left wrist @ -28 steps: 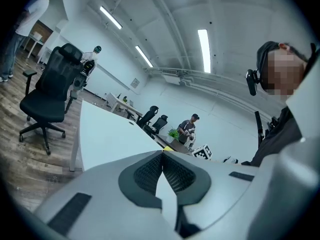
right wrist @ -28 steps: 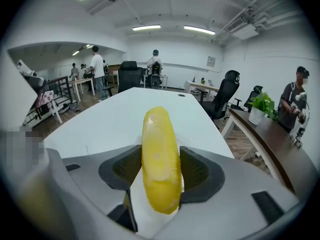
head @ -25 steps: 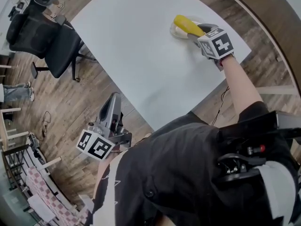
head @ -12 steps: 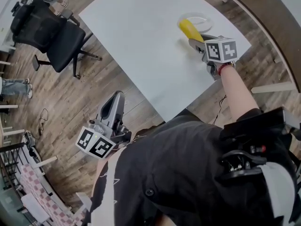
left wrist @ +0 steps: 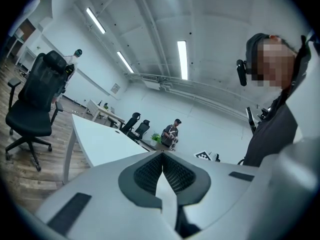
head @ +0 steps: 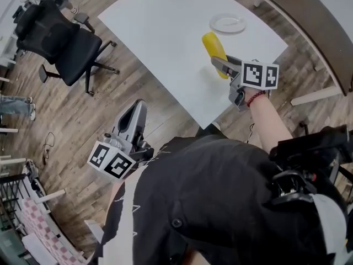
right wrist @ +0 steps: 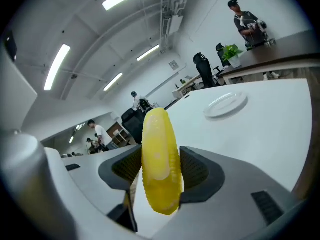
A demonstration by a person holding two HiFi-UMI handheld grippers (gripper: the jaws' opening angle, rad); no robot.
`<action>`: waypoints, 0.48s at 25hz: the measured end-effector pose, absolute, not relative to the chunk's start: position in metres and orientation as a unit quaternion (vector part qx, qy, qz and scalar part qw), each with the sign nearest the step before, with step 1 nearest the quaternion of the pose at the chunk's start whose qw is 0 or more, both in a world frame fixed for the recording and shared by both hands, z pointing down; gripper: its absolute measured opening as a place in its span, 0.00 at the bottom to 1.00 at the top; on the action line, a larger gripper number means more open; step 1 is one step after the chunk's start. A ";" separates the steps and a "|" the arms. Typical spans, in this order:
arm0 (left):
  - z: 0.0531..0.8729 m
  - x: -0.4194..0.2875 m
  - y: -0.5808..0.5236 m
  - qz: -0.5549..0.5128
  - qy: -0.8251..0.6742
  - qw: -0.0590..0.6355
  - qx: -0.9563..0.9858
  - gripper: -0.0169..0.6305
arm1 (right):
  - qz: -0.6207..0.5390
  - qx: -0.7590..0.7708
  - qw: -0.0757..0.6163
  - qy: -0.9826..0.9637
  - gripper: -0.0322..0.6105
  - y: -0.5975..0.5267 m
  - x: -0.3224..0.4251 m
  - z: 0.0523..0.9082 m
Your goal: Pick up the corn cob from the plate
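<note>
Corn cob [head: 214, 53], clamped between the jaws of my right gripper [head: 223, 66], hangs above the table [head: 160, 32] near its right-hand edge, between the plate [head: 228, 23] and the table's near corner. It is well apart from the plate, which lies bare by the far right corner. In the right gripper view the ribbed pads press both flanks of the cob [right wrist: 159, 164] near one end, while most of its length projects beyond the jaws, pointing up and away from the gripper [right wrist: 160, 173]. I judge the pickup essentially made, with the hazards in the hold. The cob is round and looks smooth, and it is gripped off-centre, so a quick swing or any slackening of my squeeze could let it pivot or slide out. If it dropped here it would likely roll, and the near corner is close enough for it to go over onto the wooden floor. My left gripper [head: 132, 123] hangs beyond the table's edge, jaws together on nothing [left wrist: 161, 169].
</note>
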State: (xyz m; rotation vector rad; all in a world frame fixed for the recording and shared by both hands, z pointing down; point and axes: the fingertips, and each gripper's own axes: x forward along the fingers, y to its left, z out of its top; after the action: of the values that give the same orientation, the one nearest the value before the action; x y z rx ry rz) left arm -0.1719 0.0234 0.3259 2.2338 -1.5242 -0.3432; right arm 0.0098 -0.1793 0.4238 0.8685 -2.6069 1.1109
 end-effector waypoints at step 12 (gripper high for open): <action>0.323 -0.179 0.070 -0.133 -0.477 0.200 0.845 0.05 | 0.386 0.292 0.030 -0.875 0.43 -0.041 -0.018 0.396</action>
State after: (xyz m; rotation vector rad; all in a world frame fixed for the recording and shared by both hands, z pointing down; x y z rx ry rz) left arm -0.1794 0.0698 0.3233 2.3630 -1.3342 -0.3718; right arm -0.0183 -0.0410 0.3961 0.9013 -2.6969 1.1895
